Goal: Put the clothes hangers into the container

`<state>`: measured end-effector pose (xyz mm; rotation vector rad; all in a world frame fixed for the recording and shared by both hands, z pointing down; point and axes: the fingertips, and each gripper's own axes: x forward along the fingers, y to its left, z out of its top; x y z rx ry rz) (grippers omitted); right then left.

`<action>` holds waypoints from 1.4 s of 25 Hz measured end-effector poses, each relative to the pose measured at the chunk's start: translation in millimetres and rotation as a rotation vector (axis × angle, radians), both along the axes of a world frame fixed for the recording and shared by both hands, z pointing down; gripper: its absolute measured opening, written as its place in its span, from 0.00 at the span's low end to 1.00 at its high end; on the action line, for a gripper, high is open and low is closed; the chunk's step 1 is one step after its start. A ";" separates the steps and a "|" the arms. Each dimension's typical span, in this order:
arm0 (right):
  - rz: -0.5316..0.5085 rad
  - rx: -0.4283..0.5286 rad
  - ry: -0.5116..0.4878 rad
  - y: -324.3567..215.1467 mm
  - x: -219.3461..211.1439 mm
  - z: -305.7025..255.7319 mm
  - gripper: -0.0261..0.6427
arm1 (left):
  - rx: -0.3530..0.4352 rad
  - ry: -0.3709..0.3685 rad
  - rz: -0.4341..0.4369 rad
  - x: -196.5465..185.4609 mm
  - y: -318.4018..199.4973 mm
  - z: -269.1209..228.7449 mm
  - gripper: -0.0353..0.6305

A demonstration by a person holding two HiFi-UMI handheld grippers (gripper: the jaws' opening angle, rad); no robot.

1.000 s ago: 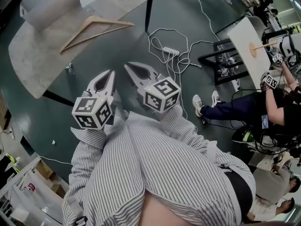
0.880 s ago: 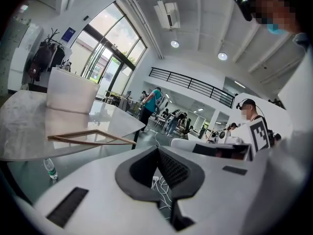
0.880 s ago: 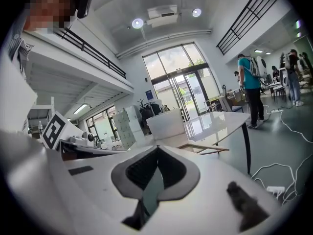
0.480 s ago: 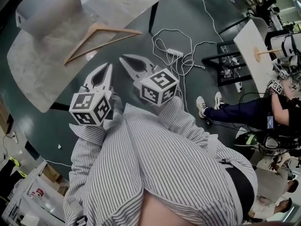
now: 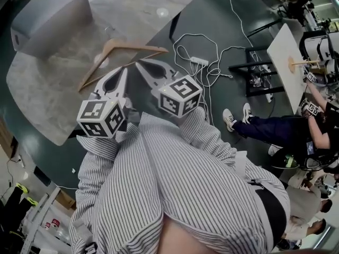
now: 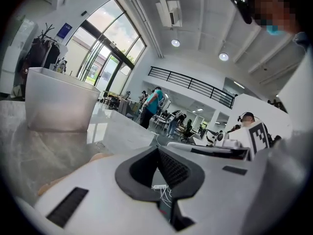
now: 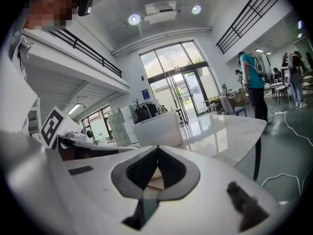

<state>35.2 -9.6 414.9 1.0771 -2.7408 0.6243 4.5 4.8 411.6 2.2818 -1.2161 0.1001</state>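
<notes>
Tongs first, in the head view: your left tongs and right tongs sit side by side in front of your striped sleeves, both pointing toward the marble bench, and both look pinched to a point. The wooden hanger lies flat on the bench near its front edge, just ahead of the two tips; from here you cannot tell whether either tip touches it. The grey container stands on the far left part of the bench, apart from the hanger, so the hanger is outside it. On the dark floor to the right lie white cables and a power strip, and a seated person is beyond them. In the left gripper view, your pads meet at the tip with nothing gripped between them; the container rises on the left over the pale bench top. In the right gripper view, the pads are likewise pressed together and hold nothing; a sliver of tan wood shows through the gap behind them, and the container stands straight ahead on the bench.
</notes>
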 end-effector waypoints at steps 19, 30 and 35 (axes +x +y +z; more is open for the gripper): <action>0.053 0.006 0.019 -97.1 -30.5 0.0 0.06 | 0.021 0.011 0.108 -19.4 -100.5 -2.9 0.07; 0.065 -0.040 0.038 -92.1 -34.6 17.3 0.06 | -0.017 0.024 0.131 -24.8 -97.2 11.4 0.07; 0.063 -0.048 0.035 -89.6 -29.6 19.9 0.06 | -0.036 0.022 0.143 -14.7 -93.6 17.4 0.07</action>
